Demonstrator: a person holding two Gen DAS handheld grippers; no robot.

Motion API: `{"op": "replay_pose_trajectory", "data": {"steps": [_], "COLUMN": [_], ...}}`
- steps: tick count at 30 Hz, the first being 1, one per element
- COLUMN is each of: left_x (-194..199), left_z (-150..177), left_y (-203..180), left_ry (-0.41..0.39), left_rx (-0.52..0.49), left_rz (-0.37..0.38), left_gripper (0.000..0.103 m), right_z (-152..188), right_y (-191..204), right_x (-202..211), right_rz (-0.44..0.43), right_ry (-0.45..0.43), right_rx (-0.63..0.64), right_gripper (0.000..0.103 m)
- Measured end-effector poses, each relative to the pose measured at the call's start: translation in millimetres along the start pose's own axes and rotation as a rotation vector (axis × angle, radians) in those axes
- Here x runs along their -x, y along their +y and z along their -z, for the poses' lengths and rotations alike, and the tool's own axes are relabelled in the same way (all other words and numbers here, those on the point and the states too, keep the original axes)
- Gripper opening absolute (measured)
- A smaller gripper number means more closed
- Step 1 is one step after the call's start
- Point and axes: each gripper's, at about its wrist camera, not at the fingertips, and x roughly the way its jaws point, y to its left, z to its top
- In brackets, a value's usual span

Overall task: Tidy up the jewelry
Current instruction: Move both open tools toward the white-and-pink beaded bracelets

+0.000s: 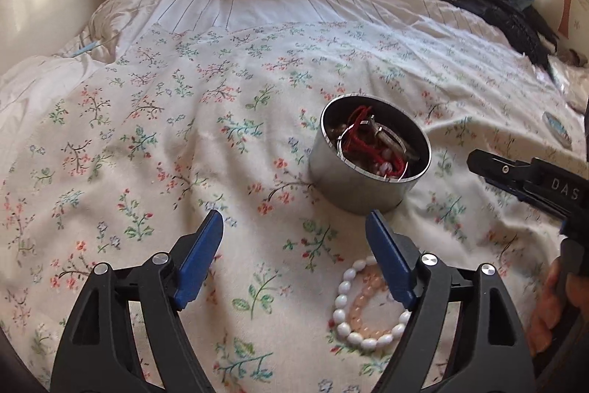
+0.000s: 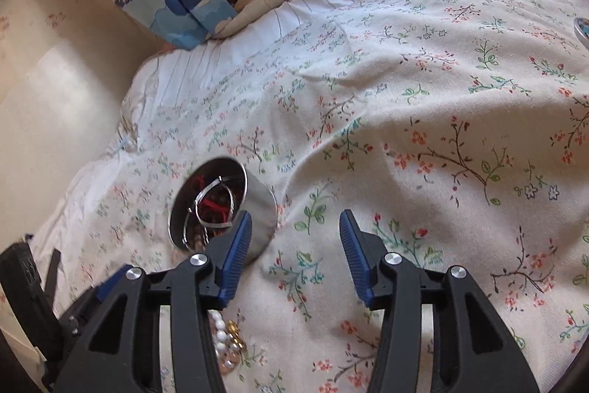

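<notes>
So from the left wrist camera we're looking down at a bed covered with a white floral-print quilt (image 1: 184, 120). Our left gripper (image 1: 294, 227) has its blue-padded fingers (image 1: 200, 256) spread wide with nothing between them, just quilt. Just past the tips sits a round shiny metal tin (image 1: 368, 168), lid off, with red cord and silver bangles piled inside. Nearer to us, partly under the right-hand finger, a white oval-bead bracelet (image 1: 353, 315) lies flat on the quilt with a pale pink bead bracelet (image 1: 362, 308) nested inside it. The right gripper (image 1: 530, 179) pokes in from the right edge, side-on, so we can't tell its opening from here. A black garment (image 1: 508, 17) is heaped at the far right of the bed.

Over on the right wrist camera, our right gripper's fingers (image 2: 237, 256) are parted too, empty, over bare quilt. The tin is just beyond the left-hand finger, partly hidden by it. Below that finger we can spot the white beads plus a small gold-coloured piece (image 2: 233, 334).
</notes>
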Motion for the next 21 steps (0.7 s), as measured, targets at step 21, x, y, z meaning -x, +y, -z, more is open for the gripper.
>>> {"op": "replay_pose_trajectory", "data": {"steps": [21], "left_x": [-11], "left_z": [22], "left_y": [-12], "left_ry": [0.09], "left_rx": [-0.143], "left_rz": [-0.081], "left_gripper": [0.076], "right_z": [51], "right_y": [45], "right_x": [-14], "right_rz": [0.081], "right_ry": [0.161], "right_rx": [0.302], "right_gripper": [0.061]}}
